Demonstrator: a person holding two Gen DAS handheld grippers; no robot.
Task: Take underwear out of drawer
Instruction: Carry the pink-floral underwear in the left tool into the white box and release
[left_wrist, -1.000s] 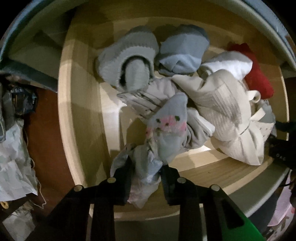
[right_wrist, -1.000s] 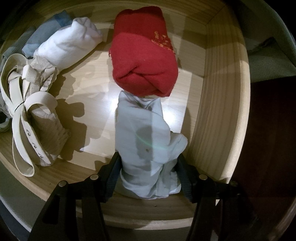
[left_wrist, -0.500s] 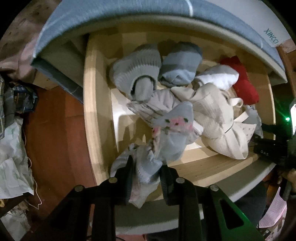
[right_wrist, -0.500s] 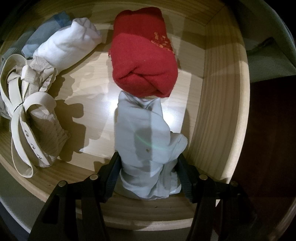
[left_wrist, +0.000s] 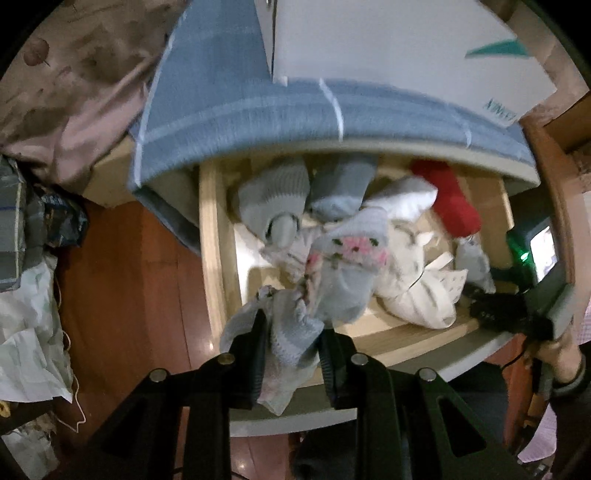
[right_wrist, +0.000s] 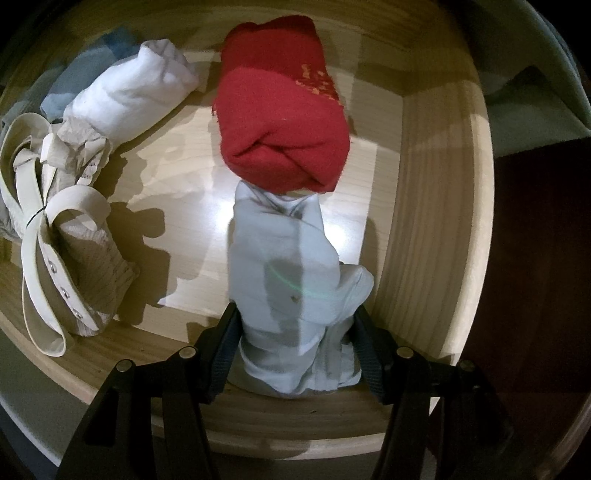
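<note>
My left gripper (left_wrist: 291, 354) is shut on a light grey-blue underwear (left_wrist: 332, 280) with a pink flower band and holds it above the front edge of the open wooden drawer (left_wrist: 214, 251). My right gripper (right_wrist: 295, 347) is shut on a pale blue underwear (right_wrist: 284, 280) that rests near the drawer's front right corner (right_wrist: 424, 229). The right gripper also shows in the left wrist view (left_wrist: 498, 306), low in the drawer.
In the drawer lie a red rolled garment (right_wrist: 280, 125), a white roll (right_wrist: 125, 99), a beige strapped garment (right_wrist: 62, 229) and grey-blue rolls (left_wrist: 273, 199). A blue-covered mattress (left_wrist: 258, 110) overhangs the drawer. Bags and cloth (left_wrist: 26, 295) lie on the red-brown floor at left.
My left gripper has pulled up and back from the drawer with the flowered underwear, so more of the bed shows. The right gripper has hardly moved.
</note>
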